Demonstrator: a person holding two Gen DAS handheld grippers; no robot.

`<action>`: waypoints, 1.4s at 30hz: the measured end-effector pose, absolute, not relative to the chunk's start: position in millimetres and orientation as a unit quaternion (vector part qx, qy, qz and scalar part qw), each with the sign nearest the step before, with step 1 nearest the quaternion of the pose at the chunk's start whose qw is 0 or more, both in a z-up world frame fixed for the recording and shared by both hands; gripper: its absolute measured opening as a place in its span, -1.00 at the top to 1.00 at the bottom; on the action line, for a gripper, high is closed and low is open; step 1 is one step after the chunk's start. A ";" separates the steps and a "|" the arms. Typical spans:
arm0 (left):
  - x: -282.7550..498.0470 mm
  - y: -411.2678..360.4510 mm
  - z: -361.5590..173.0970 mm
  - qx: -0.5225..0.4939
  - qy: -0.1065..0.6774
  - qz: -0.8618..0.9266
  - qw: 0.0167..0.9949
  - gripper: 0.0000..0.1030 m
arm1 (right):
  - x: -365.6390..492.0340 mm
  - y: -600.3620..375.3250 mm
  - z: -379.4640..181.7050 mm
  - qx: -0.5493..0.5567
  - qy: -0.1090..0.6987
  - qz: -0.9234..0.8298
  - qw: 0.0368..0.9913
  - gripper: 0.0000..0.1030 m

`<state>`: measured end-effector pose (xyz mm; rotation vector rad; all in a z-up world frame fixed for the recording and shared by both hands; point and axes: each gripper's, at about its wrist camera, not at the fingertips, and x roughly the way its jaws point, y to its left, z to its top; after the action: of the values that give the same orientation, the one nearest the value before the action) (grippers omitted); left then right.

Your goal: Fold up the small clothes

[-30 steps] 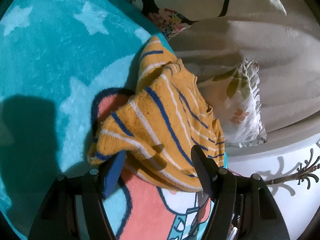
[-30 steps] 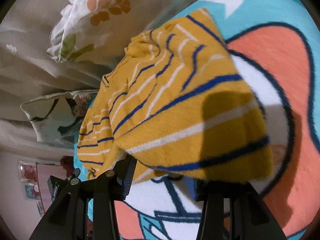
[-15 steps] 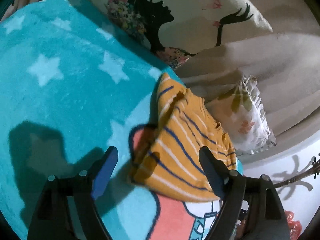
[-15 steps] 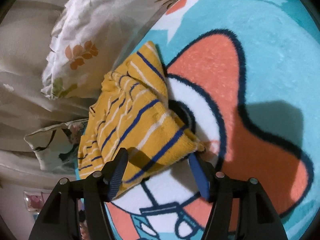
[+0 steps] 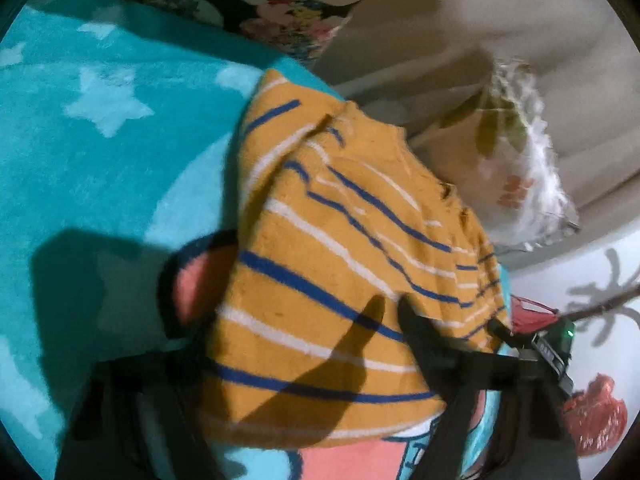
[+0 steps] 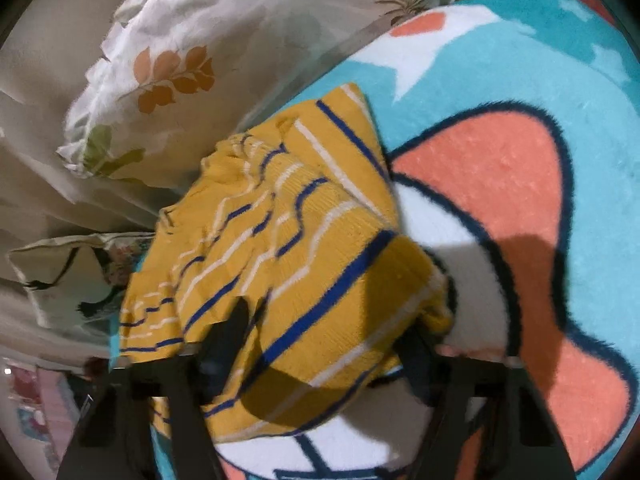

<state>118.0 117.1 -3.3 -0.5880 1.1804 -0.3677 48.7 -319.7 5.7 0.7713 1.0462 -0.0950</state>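
Left wrist view shows the striped top (image 5: 340, 280) bunched in a rough fold on the blanket (image 5: 100, 152), likely needing another fold. Both the left gripper (image 5: 304, 364) and the right gripper (image 6: 324, 344) straddle its near edge with jaws spread, not pinching.

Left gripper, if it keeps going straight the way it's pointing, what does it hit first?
Probably the yellow striped garment, which already fills the space between the left gripper's open fingers. Depth is unclear.

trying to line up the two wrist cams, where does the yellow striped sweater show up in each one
Left wrist: the yellow striped sweater fills the centre and lower middle, lying on the teal star blanket.
Right wrist: the sweater sits centre-left, reaching down between the gripper fingers.
Shared landmark: the white leaf-print pillow, right of the sweater in the left view, upper left in the right view.
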 end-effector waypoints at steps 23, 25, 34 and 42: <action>28.3 161.0 48.4 -0.239 0.556 -0.064 0.794 0.26 | -52.9 -374.6 51.9 0.370 0.479 -0.012 0.796 0.25; 28.3 156.1 70.9 -0.197 0.534 -0.054 0.821 0.19 | -44.4 -370.9 73.4 0.328 0.467 -0.023 0.821 0.25; 88.8 69.4 65.3 -0.093 0.517 -0.118 0.843 -0.16 | 70.0 -269.0 62.4 0.178 0.504 0.069 0.843 0.25; 130.4 78.5 25.7 -0.120 0.551 -0.088 0.821 -0.17 | 142.0 -278.8 18.2 0.157 0.535 -0.001 0.830 0.32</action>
<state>130.4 78.5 25.7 -0.2554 1.1732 -0.1868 142.0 -278.8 18.2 0.3328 1.1340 -0.0025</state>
